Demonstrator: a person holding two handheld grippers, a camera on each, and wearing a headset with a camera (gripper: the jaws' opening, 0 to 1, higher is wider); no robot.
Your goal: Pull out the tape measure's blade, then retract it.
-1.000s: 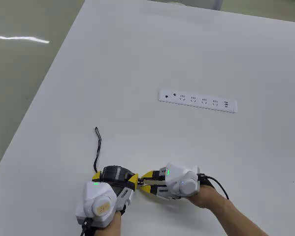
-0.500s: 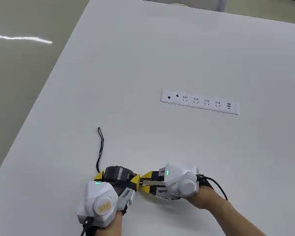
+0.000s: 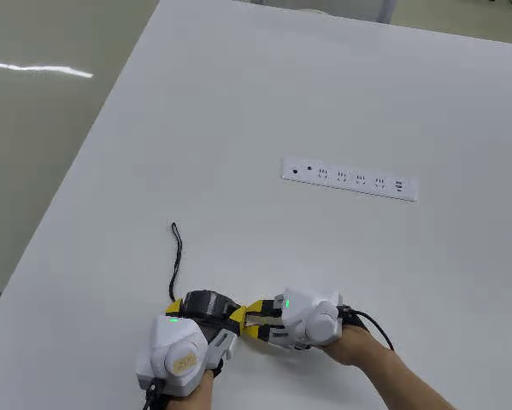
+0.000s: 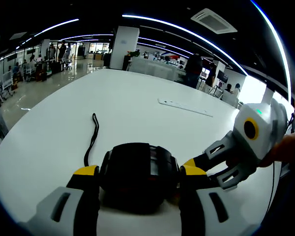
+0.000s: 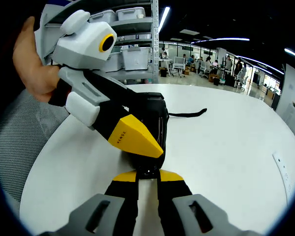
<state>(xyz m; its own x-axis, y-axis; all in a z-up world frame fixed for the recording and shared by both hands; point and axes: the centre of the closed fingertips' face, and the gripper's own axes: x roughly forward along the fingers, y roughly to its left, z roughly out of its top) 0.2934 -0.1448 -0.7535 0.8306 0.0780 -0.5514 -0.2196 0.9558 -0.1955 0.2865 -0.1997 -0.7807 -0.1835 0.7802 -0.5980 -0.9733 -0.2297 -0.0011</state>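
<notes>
White table [image 3: 324, 102] carrying black tape measure [image 3: 206, 301], case clamped in left claw [image 3: 204, 313], right claw [image 3: 249, 318] pinched on blade tip [image 5: 147, 173], power strip [image 3: 350, 178] well apart.

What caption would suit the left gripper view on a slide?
Left gripper clamps the black tape measure on the white table while the right gripper pinches its front; strap trails left.

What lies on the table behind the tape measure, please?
Its black wrist strap trails away across the white table, with a white power strip farther back. The left tool hides the tape measure's sides.
</notes>
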